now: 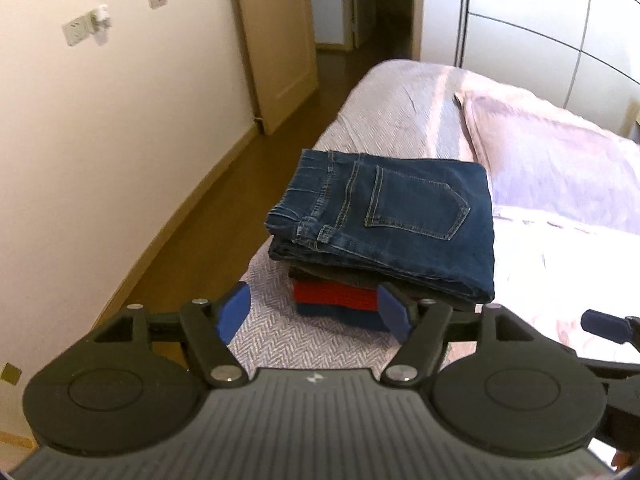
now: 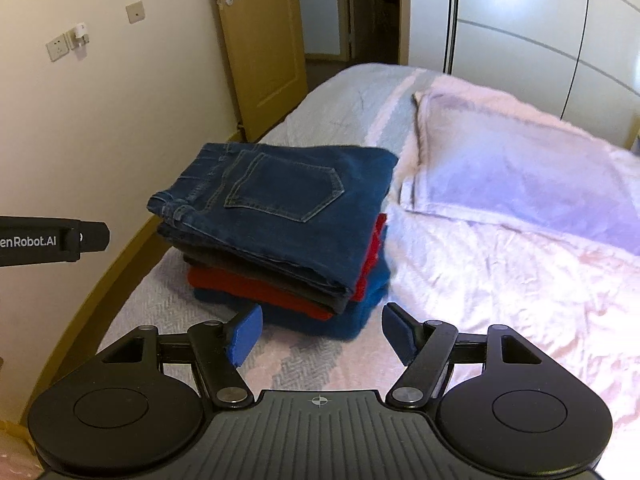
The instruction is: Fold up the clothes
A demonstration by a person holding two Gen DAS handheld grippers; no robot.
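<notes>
A stack of folded clothes sits on the bed near its left edge. Folded blue jeans [image 1: 392, 220] lie on top, back pocket up, over a dark grey garment, a red one [image 1: 334, 294] and a blue one at the bottom. The stack also shows in the right wrist view, with the jeans [image 2: 280, 204] on top. My left gripper [image 1: 314, 314] is open and empty, just in front of the stack. My right gripper [image 2: 322, 336] is open and empty, in front of the stack's near right corner. The left gripper's body [image 2: 52, 242] shows at the left of the right wrist view.
The bed [image 2: 480, 300] has a pale pink sheet and a pillow [image 2: 520, 172] to the right of the stack. A grey herringbone cover [image 1: 280, 340] lies under the stack. The floor and a white wall [image 1: 100, 140] are to the left; a wooden door [image 2: 260, 40] stands behind.
</notes>
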